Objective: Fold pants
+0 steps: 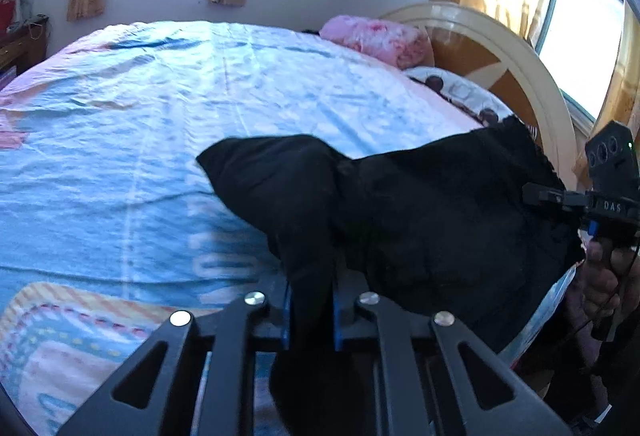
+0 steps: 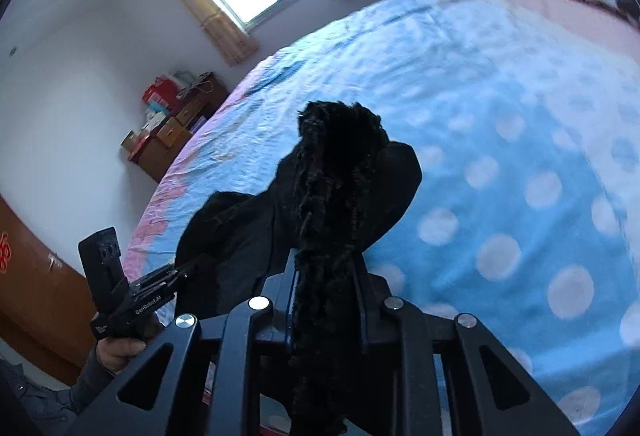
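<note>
Bed: takes up most of both views; covered by a blue sheet with pale dots and pink edging.

Headboard: curved, cream and brown, at the far end of the bed in the left wrist view.

Pink blanket roll: lies at the head of the bed, just in front of the headboard; a white patterned pillow sits beside it.

Cabinet: wooden, with drawers, standing against the wall beside the bed; boxes and bags are stacked on its top, contents too small to tell.

Pants: black, fuzzy-edged fabric, held up above the sheet and stretched between the two tools.

Left gripper: raised over the near part of the bed, pointing across it; its blue-padded fingers are closed on a bunched fold of the pants, which drapes down between them.

Right gripper: tilted, looking down the bed toward the window wall; its fingers are pinched tight on the fuzzy hem of the pants. In the left wrist view it appears at the right edge, with the person's hand wrapped round the handle.
</note>
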`<state>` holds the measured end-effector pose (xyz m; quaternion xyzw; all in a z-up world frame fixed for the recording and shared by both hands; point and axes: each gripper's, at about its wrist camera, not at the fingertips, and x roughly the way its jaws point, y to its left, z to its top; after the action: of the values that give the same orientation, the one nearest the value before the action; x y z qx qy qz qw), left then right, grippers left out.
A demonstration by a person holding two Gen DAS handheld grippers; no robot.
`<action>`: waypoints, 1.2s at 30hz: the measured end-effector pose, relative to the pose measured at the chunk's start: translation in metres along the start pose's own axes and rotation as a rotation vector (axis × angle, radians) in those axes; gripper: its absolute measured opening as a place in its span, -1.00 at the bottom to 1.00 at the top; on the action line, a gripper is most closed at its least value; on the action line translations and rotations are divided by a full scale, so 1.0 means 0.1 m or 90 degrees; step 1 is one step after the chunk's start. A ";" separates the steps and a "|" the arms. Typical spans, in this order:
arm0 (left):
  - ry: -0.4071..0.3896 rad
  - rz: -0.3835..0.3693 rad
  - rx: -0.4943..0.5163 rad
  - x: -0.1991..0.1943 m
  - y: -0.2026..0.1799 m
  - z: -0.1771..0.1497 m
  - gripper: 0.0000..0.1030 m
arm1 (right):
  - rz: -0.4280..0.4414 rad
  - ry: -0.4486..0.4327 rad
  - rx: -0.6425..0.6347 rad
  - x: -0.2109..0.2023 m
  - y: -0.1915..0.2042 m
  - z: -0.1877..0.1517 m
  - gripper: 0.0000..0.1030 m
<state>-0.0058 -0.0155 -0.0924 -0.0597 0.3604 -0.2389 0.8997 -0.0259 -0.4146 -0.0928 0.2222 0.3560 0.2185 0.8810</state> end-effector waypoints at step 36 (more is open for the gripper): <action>-0.025 0.393 -0.095 -0.54 2.54 0.30 -0.08 | 0.163 0.233 -0.126 4.08 1.70 1.43 -0.27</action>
<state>0.0789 0.2318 -0.1081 -0.0183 0.3604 0.0738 0.9297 0.3050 -0.0902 -0.1236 0.1348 0.4557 0.3990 0.7842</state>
